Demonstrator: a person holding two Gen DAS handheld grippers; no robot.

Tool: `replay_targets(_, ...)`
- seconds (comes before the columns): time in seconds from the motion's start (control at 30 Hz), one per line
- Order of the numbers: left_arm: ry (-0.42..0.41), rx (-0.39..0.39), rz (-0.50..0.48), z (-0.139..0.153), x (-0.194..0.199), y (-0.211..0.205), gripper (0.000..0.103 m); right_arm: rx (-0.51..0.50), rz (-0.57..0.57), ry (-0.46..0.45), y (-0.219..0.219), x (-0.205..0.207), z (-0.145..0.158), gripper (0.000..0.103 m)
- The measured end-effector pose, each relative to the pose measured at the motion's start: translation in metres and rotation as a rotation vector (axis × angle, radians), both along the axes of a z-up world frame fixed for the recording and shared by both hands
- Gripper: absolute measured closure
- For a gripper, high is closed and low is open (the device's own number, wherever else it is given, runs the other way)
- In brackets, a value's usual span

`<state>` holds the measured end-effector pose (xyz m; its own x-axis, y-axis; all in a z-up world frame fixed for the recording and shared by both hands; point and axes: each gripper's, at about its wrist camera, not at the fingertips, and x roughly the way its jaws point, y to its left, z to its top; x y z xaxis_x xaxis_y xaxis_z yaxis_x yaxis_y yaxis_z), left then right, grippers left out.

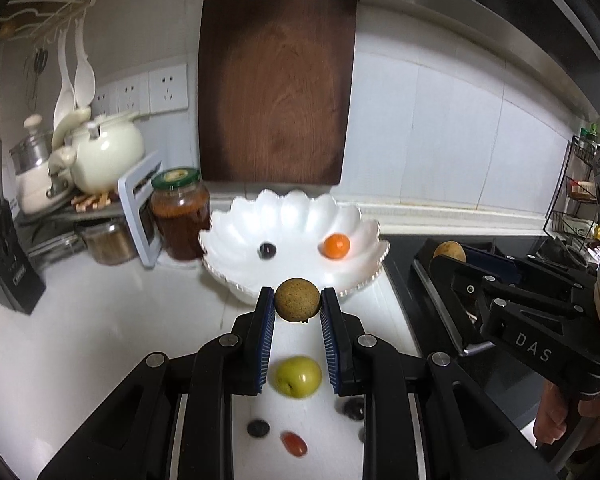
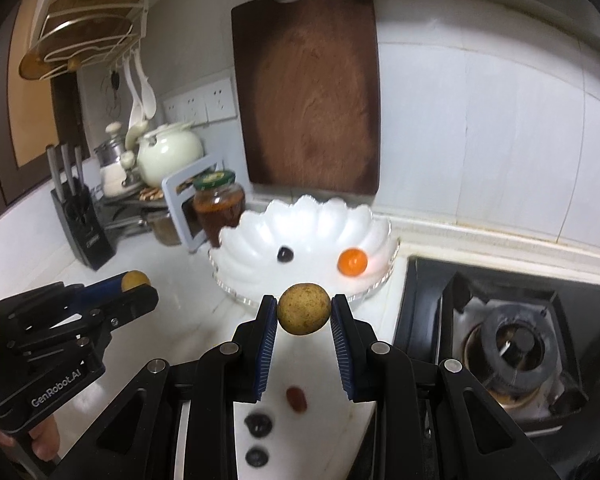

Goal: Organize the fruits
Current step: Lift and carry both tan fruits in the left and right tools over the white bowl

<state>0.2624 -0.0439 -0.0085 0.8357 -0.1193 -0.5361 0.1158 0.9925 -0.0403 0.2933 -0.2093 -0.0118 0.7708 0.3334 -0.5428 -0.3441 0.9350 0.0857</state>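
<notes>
My left gripper (image 1: 298, 300) is shut on a small brown round fruit (image 1: 297, 299), held above the white counter just in front of the white scalloped bowl (image 1: 236, 240). My right gripper (image 2: 304, 309) is shut on a second brown round fruit (image 2: 304, 309) in front of the same bowl (image 2: 256, 240). Inside the bowl lie an orange (image 1: 336, 246) (image 2: 353, 261) and a dark grape (image 1: 267, 250) (image 2: 285, 255). On the counter below rest a green fruit (image 1: 298, 377), dark grapes (image 1: 259, 428) (image 2: 258, 425) and a red cherry tomato (image 1: 294, 443) (image 2: 297, 399). Each gripper shows in the other's view: the right one (image 1: 449, 254), the left one (image 2: 137, 280).
A brown cutting board (image 1: 276, 88) leans on the wall behind the bowl. A jar with a green lid (image 1: 180, 212), a cream pot (image 1: 108, 152) and a knife block (image 1: 4, 264) crowd the back left. A gas stove (image 2: 512, 344) lies to the right.
</notes>
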Motion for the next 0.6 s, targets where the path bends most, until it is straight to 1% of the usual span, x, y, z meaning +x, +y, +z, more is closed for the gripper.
replay_targets(0.23, -0.042, 0.023, -0.002, 0.012, 0.019, 0.005, 0.079, -0.016, -0.028, -0.055, 0.006, 0.013, 0.011, 0.074)
replay_targets(0.6, -0.056, 0.041, -0.016, 0.018, 0.056, 0.011, 0.079, -0.019, -0.07, -0.075, 0.014, 0.045, 0.017, 0.074)
